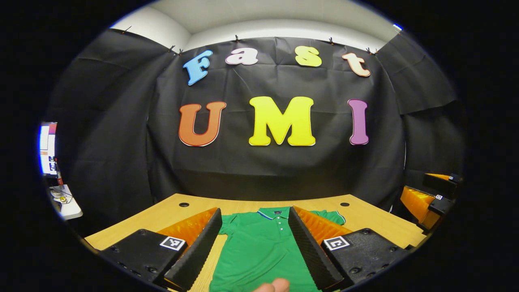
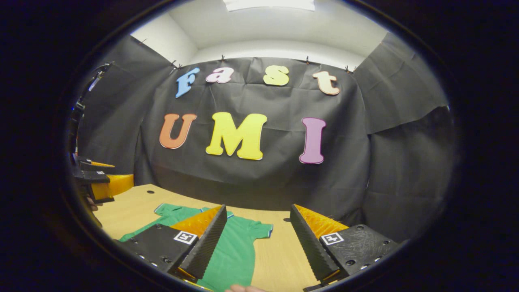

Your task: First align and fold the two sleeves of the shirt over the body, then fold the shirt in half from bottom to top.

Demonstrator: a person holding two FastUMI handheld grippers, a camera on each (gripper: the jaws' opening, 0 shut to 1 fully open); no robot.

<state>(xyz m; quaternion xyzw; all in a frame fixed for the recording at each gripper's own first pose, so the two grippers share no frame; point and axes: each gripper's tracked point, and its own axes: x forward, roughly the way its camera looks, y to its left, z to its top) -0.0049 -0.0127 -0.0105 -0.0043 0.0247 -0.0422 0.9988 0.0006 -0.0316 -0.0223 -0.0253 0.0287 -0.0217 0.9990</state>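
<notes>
Lying flat on the surface (image 1: 377, 219), the shirt (image 1: 259, 251) runs collar-away below both spread, empty tongs: left tongs (image 1: 254, 243) over its body, right tongs (image 2: 257, 243) nearer its right sleeve (image 2: 259, 229).

Wooden counter (image 1: 377, 221), light tone, with two small round dark holes near its far edge: one at left (image 1: 184, 205), one at right (image 1: 344, 204). Black cloth wall (image 1: 263, 162) behind, wrinkled, clipped along its top edge. White ceiling (image 1: 259, 16) above the cloth. Ceiling light panel (image 2: 268, 4) in the right gripper view. At far left in the left gripper view, a lit screen (image 1: 48, 148); below it a small white shelf (image 1: 67, 202) holding small items too blurred to identify.
</notes>
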